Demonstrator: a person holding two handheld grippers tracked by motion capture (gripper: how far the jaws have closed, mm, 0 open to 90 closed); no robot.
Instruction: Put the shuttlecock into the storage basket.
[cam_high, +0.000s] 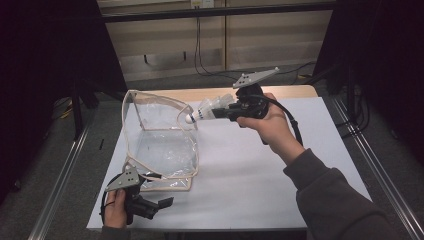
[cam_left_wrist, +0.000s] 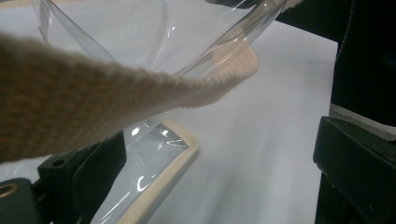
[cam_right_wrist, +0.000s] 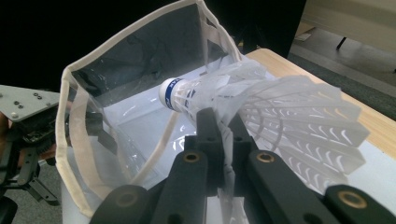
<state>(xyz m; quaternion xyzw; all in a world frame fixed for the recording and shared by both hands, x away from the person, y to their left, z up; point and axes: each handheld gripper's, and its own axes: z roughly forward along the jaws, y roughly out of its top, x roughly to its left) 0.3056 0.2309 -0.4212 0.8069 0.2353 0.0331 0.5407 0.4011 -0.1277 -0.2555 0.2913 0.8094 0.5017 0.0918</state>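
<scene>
A clear plastic bag (cam_high: 165, 150) with cream trim stands open on the white table (cam_high: 250, 175). My right gripper (cam_high: 221, 114) is shut on the feather skirt of a white shuttlecock (cam_high: 205, 111), held in the air just right of the bag's upper rim with its cork pointing at the opening. In the right gripper view the shuttlecock (cam_right_wrist: 261, 107) sticks out past the closed jaws of the right gripper (cam_right_wrist: 223, 122) towards the bag (cam_right_wrist: 130, 39). My left gripper (cam_high: 162, 204) lies low by the bag's near corner, open. In the left gripper view the cream strap (cam_left_wrist: 93, 102) crosses above the left gripper (cam_left_wrist: 215, 186).
A wooden strip (cam_high: 290, 91) borders the table's far edge. Metal rails (cam_high: 65, 170) run along the floor on both sides, with dark curtains beyond. To the right of the bag the white surface (cam_high: 240, 195) lies bare.
</scene>
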